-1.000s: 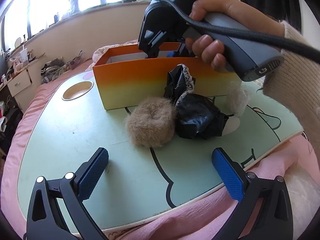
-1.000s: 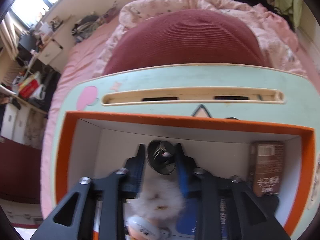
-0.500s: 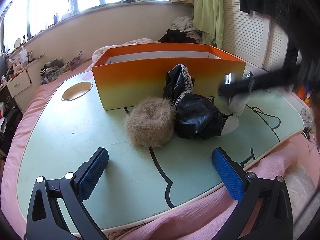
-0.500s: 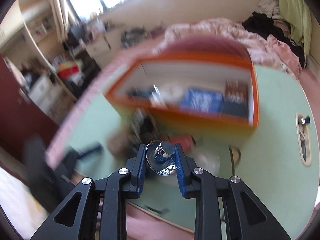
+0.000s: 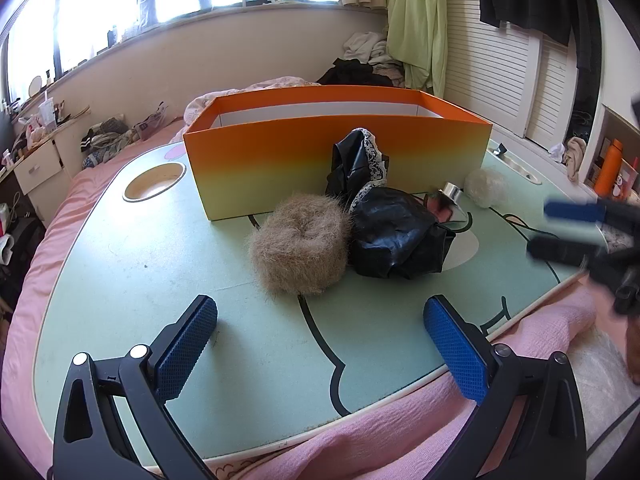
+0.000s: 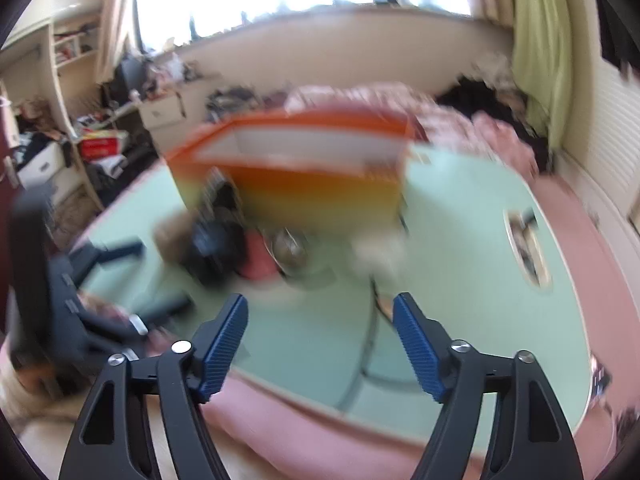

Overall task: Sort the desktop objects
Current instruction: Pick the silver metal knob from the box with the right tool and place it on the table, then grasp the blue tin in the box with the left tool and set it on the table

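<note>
Left wrist view: our left gripper point(image 5: 320, 344) hangs spread wide, holding nothing, with the tan fur scrunchie point(image 5: 300, 246) on the green tray table point(image 5: 132, 264) ahead of it, before the orange box point(image 5: 336, 164). Our right gripper point(image 6: 320, 344) gapes unloaded too.

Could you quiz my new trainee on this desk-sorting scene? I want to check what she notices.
1. True or false: the left gripper holds the furry brown scrunchie.
2. What touches the scrunchie's right side? A) black crumpled bag B) white pom-pom
3. Fill in: the shiny metal piece lies in front of the ____ box.

Key: 1 false, it is open and empty; 2 A; 3 orange.
</note>
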A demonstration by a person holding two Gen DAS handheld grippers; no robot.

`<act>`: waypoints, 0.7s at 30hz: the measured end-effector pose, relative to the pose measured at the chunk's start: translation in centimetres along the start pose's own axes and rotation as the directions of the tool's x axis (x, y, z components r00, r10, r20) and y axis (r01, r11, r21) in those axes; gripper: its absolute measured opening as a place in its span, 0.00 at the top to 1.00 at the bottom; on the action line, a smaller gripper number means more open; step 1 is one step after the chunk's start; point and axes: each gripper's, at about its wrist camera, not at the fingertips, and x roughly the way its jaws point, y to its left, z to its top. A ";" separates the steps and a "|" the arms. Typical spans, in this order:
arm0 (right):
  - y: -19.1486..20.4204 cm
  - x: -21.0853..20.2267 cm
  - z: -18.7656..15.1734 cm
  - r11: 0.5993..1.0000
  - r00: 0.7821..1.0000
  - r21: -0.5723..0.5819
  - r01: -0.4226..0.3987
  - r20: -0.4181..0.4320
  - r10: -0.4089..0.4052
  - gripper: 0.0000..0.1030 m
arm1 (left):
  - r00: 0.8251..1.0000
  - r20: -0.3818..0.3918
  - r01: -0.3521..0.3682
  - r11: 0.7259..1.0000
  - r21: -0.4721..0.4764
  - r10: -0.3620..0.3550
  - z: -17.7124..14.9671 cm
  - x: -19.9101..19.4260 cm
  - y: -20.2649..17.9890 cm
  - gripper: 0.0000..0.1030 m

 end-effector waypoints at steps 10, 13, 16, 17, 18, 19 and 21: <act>-0.9 1.5 -0.8 0.996 0.996 -0.017 0.083 0.034 -0.082 0.04 | 1.000 0.000 0.006 1.000 0.009 -0.006 -0.4 -0.3 0.1 0.00; -0.9 1.6 -0.6 0.996 0.996 -0.020 0.082 0.033 -0.082 0.03 | 0.999 -0.003 -0.053 0.999 0.006 0.053 -0.1 -1.2 0.1 0.06; -0.9 1.6 -0.7 0.996 0.996 -0.019 0.082 0.033 -0.081 0.02 | 0.996 0.031 0.079 0.997 0.009 -0.079 2.1 -4.5 -0.4 0.07; -0.9 1.6 -0.6 0.996 0.996 -0.019 0.082 0.034 -0.081 0.01 | 0.990 0.055 0.132 0.991 -0.009 -0.132 3.8 -5.8 -0.6 0.07; -0.9 1.5 -0.7 0.996 0.996 -0.020 0.082 0.033 -0.081 0.01 | 0.982 0.072 0.174 0.985 -0.020 -0.172 5.2 -6.6 -0.7 0.07; 0.2 1.8 -0.2 0.996 0.996 -0.021 0.083 0.032 -0.083 0.01 | 0.973 0.082 0.221 0.975 -0.028 -0.218 6.8 -7.1 -0.7 0.10; 0.2 1.8 -0.1 0.996 0.996 -0.021 0.082 0.032 -0.082 0.01 | 0.947 0.045 0.321 0.944 -0.073 -0.319 10.8 -6.1 -0.6 0.28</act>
